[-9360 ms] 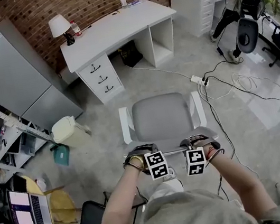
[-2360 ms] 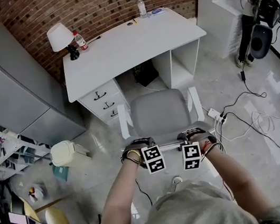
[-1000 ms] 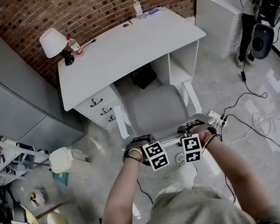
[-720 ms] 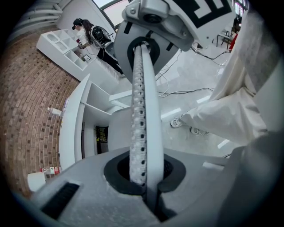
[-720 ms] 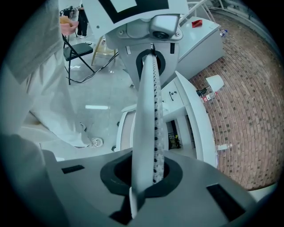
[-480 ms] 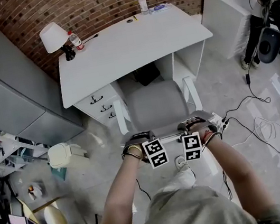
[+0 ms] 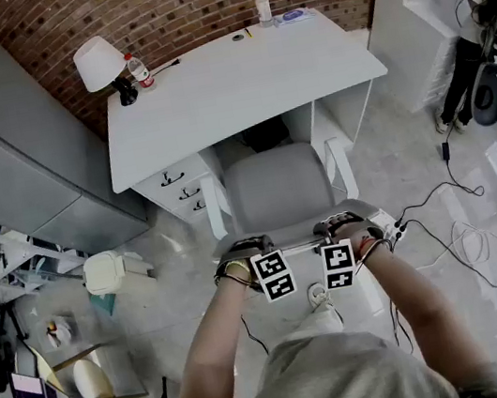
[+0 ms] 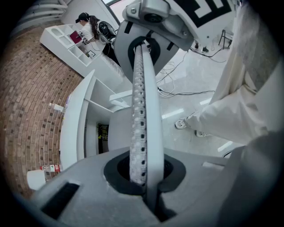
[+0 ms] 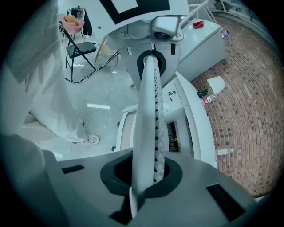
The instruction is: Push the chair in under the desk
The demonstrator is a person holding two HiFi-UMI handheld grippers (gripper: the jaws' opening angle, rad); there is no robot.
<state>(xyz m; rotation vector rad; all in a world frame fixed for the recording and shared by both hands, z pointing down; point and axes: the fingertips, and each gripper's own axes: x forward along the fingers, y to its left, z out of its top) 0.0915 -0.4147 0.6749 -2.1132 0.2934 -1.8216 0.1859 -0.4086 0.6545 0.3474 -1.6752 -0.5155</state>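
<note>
Head view: grey chair (image 7: 277, 188) at white desk (image 7: 228, 82) edge, brick wall (image 7: 176, 6) far.
Gripper views alone show left gripper (image 8: 142, 57) and right gripper (image 9: 153, 62) clenched, empty.

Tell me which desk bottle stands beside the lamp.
The red-labelled bottle at the back-left corner of the desk, right beside the lamp; the clear bottle stands further right.

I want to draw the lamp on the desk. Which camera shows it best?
The head view: the lamp stands whole on the desk, white shade over dark base. The right gripper view shows it small by the brick wall. The left gripper view catches only a white bit at its edge.
</note>
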